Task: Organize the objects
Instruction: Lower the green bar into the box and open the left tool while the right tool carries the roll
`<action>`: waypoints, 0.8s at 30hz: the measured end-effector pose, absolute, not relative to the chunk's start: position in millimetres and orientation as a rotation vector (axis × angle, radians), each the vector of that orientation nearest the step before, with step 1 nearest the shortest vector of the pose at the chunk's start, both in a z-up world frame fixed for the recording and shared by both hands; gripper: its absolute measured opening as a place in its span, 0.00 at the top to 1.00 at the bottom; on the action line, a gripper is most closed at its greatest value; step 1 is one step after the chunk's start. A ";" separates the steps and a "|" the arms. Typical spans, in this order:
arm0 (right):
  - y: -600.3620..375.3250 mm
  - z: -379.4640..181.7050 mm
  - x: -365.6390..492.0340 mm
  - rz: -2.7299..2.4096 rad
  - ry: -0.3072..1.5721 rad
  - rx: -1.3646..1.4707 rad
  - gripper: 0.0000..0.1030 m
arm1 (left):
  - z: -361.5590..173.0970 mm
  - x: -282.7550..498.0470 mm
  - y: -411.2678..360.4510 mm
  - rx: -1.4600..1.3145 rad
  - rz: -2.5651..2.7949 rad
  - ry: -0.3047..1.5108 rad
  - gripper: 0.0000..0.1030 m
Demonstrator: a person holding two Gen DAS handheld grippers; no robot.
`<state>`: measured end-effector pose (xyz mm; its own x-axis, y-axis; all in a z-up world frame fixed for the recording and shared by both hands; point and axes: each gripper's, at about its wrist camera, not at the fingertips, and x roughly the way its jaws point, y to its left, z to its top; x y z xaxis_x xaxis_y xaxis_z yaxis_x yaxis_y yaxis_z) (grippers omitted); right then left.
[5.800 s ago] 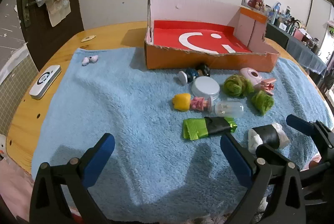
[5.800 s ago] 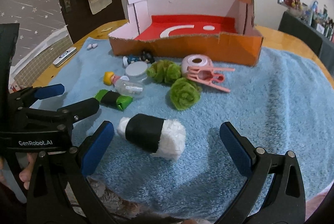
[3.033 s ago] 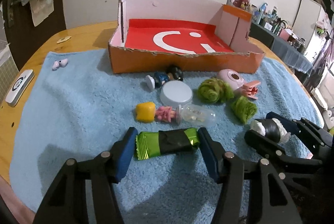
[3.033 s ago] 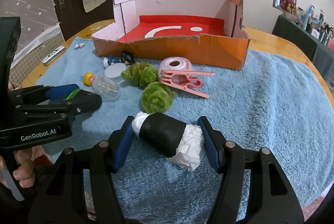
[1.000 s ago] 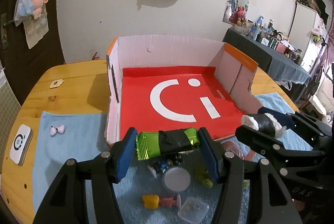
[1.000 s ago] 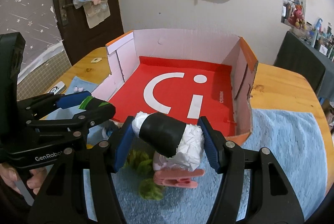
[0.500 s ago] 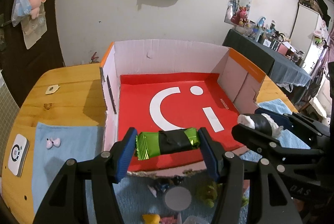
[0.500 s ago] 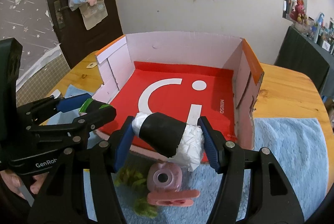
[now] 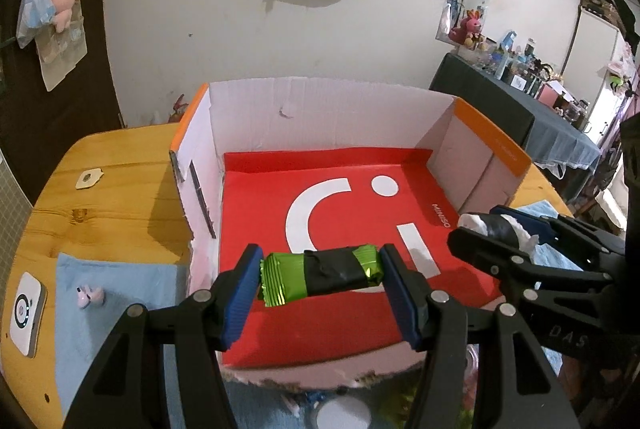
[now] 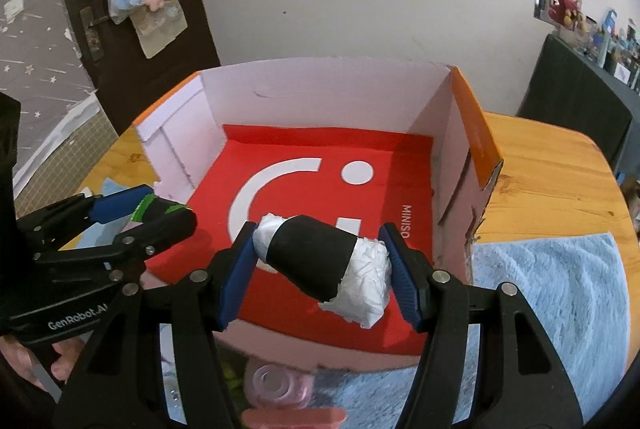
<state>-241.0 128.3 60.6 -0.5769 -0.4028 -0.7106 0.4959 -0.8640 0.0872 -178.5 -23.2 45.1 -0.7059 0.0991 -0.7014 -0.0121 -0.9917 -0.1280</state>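
My left gripper [image 9: 321,279] is shut on a green foil packet with a black band [image 9: 321,276], held end to end above the front of the cardboard box [image 9: 320,101]. My right gripper [image 10: 322,263] is shut on a white wad wrapped in black tape [image 10: 324,263], also held over the box's red floor [image 10: 304,173]. In the left wrist view the right gripper [image 9: 500,229] with its wad sits at the box's right side. In the right wrist view the left gripper [image 10: 144,211] holds the green packet at the box's left.
The box stands on a round wooden table [image 9: 108,205] partly covered by a blue towel [image 10: 560,293]. A white lid [image 9: 344,417], a pink round case [image 10: 276,385] and a pink clip [image 10: 296,419] lie in front of the box. A white remote [image 9: 26,313] and a small figurine [image 9: 90,297] lie at the left.
Both grippers have carried their objects forward, from the box's front edge to over its red floor. The loose items on the towel have slid toward the bottom of both views.
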 end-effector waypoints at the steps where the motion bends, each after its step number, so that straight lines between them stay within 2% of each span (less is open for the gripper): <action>1: 128.5 59.2 -243.9 -2.409 0.169 1.052 0.42 | 44.1 -181.2 -23.8 -1.183 2.840 -0.179 0.40; 24: 125.4 26.5 -276.8 -2.373 0.204 1.213 0.42 | 6.3 -225.1 -26.1 -1.335 2.785 -0.197 0.40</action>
<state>-276.8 125.5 26.5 -0.5025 -0.3355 -0.7968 0.4667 -0.8811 0.0767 -225.1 -26.1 6.3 -0.6268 0.0966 -0.7732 0.0129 -0.9909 -0.1343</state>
